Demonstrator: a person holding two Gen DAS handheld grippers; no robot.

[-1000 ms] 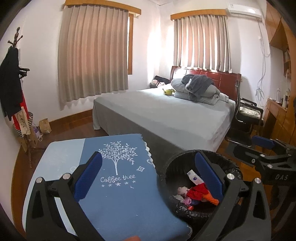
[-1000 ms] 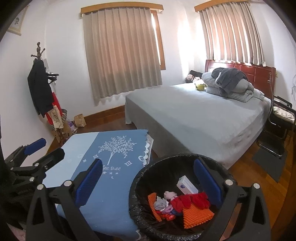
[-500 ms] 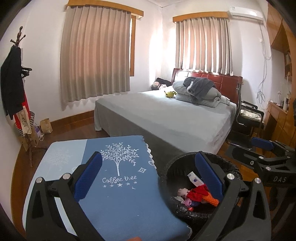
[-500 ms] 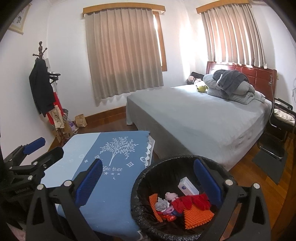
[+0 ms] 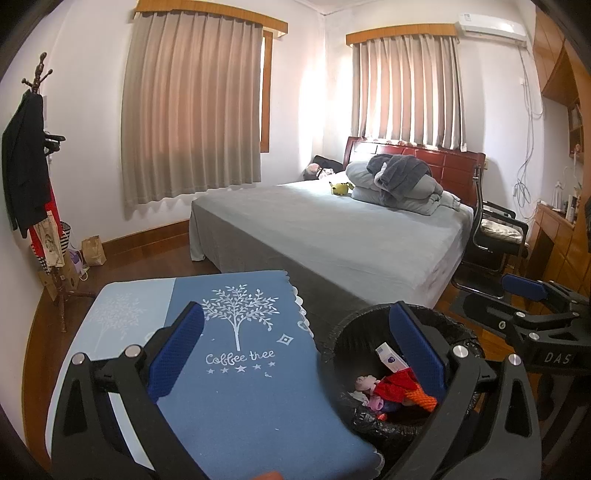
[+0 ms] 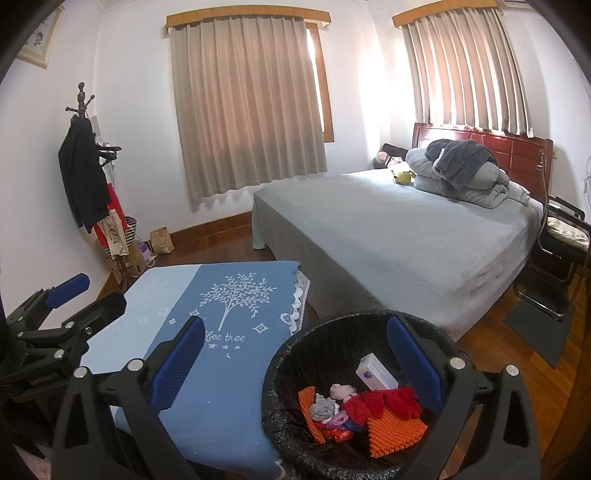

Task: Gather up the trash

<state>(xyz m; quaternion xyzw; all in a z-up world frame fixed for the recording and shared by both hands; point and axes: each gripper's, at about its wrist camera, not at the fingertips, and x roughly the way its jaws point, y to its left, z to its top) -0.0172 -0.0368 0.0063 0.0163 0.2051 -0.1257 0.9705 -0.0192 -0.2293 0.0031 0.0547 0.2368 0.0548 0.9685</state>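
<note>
Both hand-held grippers, left (image 5: 295, 350) and right (image 6: 295, 354), are held spread and empty. The trash (image 6: 364, 410) in the bin (image 6: 280, 369), lower right of the frame, is judged light and soft, best pinched at the cloth folds.

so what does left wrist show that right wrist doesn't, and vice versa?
Left wrist only: the air conditioner high on the wall, the wooden desk at far right, and the right gripper off to its right.

Right wrist only: a framed picture at top left, the orange mat lying in the bin, and the left gripper at its left edge.

Both: the black-lined trash bin with a white box and red cloth, the blue tablecloth, the bed, both grippers open and empty.
</note>
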